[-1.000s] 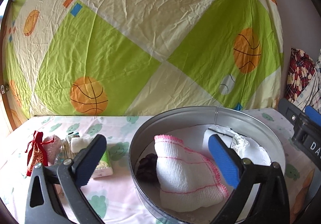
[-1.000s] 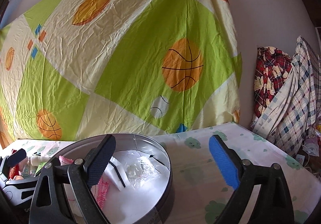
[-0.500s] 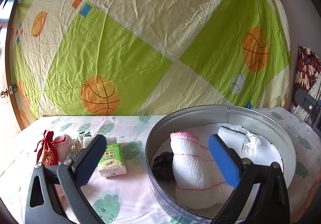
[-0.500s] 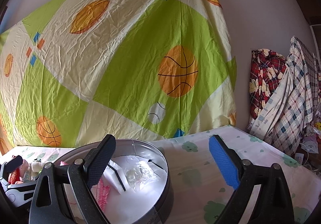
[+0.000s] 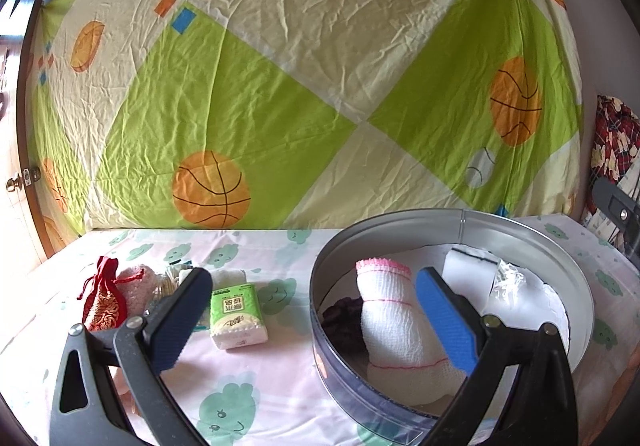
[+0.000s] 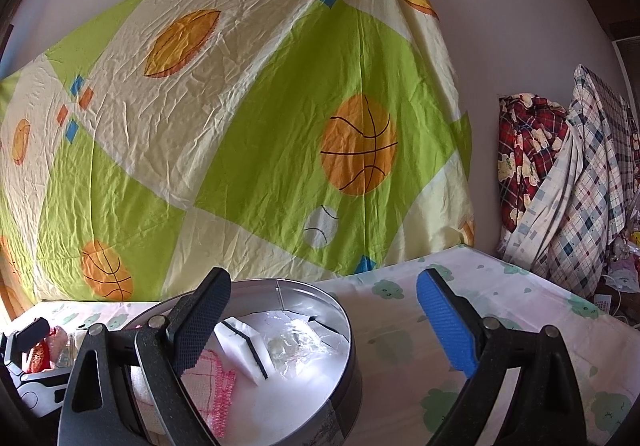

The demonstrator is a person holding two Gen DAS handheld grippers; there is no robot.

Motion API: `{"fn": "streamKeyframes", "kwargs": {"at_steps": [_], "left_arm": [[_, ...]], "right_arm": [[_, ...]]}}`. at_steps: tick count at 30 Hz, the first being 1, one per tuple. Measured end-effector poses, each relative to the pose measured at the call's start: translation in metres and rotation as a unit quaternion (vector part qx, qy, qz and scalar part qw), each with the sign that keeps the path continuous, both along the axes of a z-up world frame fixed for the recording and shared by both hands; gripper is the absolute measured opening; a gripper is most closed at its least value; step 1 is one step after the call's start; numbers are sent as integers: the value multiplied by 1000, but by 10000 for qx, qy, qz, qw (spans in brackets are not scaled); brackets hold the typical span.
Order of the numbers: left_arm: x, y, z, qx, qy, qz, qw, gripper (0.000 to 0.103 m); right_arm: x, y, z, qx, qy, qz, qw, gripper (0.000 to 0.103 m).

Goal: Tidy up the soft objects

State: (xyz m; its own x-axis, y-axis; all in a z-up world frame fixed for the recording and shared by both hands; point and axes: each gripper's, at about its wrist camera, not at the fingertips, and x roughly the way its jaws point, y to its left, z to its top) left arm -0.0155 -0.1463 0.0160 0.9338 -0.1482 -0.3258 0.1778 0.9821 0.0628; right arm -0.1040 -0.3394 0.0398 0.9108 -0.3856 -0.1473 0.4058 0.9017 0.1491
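The left gripper [image 5: 316, 318] hung with jaws spread wide and empty. Between its fingers lay a green-labelled tissue pack [image 5: 236, 316]; behind its right finger, a white pink-edged knitted cloth [image 5: 394, 320] rested inside the round metal tin [image 5: 520, 224]. The right gripper [image 6: 320, 320] gaped likewise, empty, the tin behind its left finger.

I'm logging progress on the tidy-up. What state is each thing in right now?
left gripper: open, empty
right gripper: open, empty
round tin: open, no lid, partly filled
white cloth: rolled, inside tin
white sponge: inside tin
dark item: inside tin
tissue pack: lying on table, outside tin
red pouch: drawn shut, outside tin
pink item: outside tin
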Motion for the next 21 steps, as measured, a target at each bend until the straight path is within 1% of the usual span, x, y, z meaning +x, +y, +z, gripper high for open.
{"fn": "streamKeyframes", "kwargs": {"at_steps": [5,10,21], "left_arm": [[-1,10,0,-66,18,57,10000,103],[-1,20,-1,-110,53,113,9999,103],[1,45,-2,-189,109,232,9995,103]], "right_arm": [[-2,4,-1,-70,-33,-77,9999,96],[-8,10,0,-218,-220,-199,9993,96],[-13,21,2,-402,-312,-310,9982,96]]}}
